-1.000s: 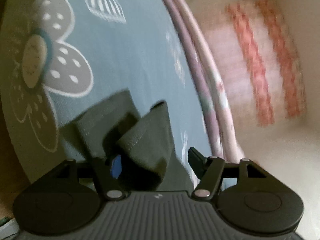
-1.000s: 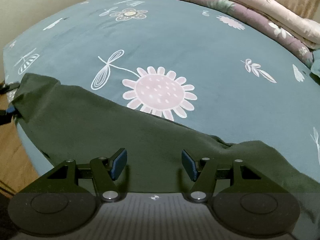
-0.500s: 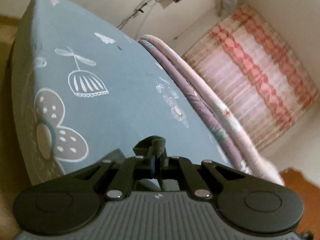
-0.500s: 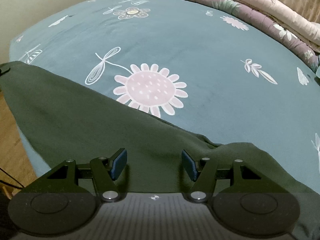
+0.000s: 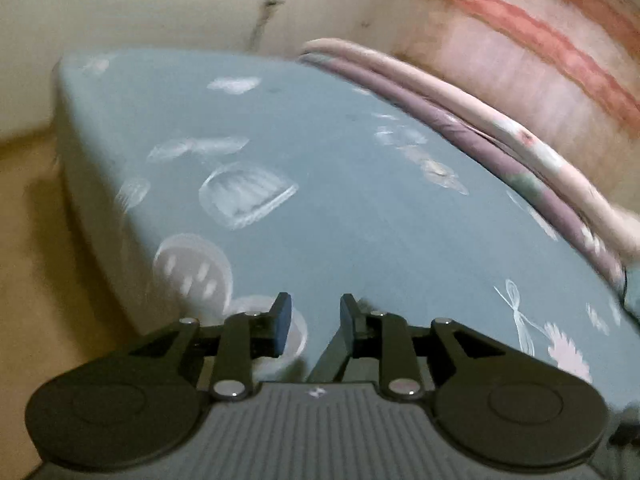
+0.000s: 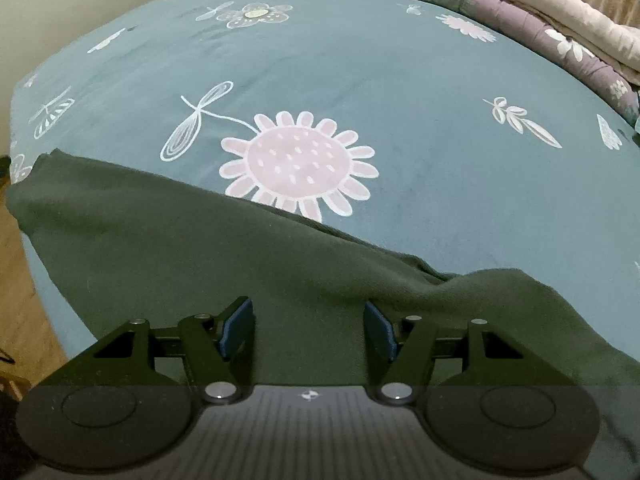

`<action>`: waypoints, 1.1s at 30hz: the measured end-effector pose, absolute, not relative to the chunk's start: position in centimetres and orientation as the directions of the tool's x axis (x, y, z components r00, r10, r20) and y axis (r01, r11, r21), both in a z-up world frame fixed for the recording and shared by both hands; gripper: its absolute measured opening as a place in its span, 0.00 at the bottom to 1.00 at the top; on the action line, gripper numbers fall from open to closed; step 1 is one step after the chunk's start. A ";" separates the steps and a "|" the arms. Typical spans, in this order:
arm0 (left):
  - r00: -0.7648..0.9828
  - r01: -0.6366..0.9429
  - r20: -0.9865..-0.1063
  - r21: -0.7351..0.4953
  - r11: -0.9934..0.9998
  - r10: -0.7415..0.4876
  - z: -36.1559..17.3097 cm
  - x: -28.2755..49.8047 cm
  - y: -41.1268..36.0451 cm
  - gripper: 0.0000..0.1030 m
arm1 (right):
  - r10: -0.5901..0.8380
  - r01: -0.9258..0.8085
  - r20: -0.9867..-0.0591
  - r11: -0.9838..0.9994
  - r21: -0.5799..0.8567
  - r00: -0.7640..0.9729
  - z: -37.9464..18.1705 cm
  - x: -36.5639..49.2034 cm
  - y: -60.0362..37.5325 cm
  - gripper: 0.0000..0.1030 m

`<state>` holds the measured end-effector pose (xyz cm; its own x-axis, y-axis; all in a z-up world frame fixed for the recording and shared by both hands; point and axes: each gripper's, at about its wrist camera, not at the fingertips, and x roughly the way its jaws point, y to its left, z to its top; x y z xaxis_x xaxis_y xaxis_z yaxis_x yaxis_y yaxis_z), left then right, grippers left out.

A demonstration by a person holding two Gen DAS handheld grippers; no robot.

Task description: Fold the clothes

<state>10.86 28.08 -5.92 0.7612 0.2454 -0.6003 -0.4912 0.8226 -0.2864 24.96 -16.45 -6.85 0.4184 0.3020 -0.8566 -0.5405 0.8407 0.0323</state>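
Observation:
A dark green garment [image 6: 200, 248] lies spread across the near part of the blue flowered bed sheet [image 6: 400, 80]. Its left end rests near the bed's left edge. My right gripper [image 6: 308, 330] hovers open just above the cloth, with nothing between its fingers. In the left wrist view, my left gripper [image 5: 314, 320] is open over the sheet [image 5: 340, 208]. Only a dark green strip of the garment [image 5: 330, 360] shows below its right finger. This view is blurred.
Folded purple and pink quilts [image 6: 560, 36] are stacked along the bed's far right side, the same quilts [image 5: 500, 132] showing in the left view. A red-striped curtain [image 5: 520, 40] hangs behind. Wooden floor [image 6: 16, 280] lies beyond the bed's left edge.
My left gripper was shut on the garment's corner half a second ago and is now open. The garment's left end has dropped flat onto the bed. The right gripper has barely moved.

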 end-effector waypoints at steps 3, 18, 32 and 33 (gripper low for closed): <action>0.762 -0.336 -0.620 -0.134 0.932 0.186 -6.1 14.2 26.7 0.39 | 0.297 -0.531 -0.855 0.847 0.030 0.426 -6.8 24.8 -16.2 0.65; 0.793 -0.145 -0.586 0.089 0.985 0.170 -6.0 16.5 23.1 0.06 | 0.274 -0.492 -0.844 0.870 0.013 0.461 -6.7 23.7 -15.1 0.65; 0.756 -0.316 -0.596 0.031 0.948 0.272 -3.9 16.4 25.4 0.12 | 0.233 -0.415 -0.816 0.910 -0.008 0.528 -6.6 24.0 -19.2 0.68; 0.771 -0.288 -0.590 0.013 0.958 0.240 -3.2 16.8 24.6 0.12 | 0.229 -0.404 -0.812 0.914 -0.009 0.536 -6.5 24.2 -19.8 0.68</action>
<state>16.80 24.58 -3.25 0.7710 0.2397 -0.5901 -0.2878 0.9576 0.0129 24.20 -19.83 -6.50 0.5363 0.2294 -0.8123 -0.4045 0.9145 -0.0088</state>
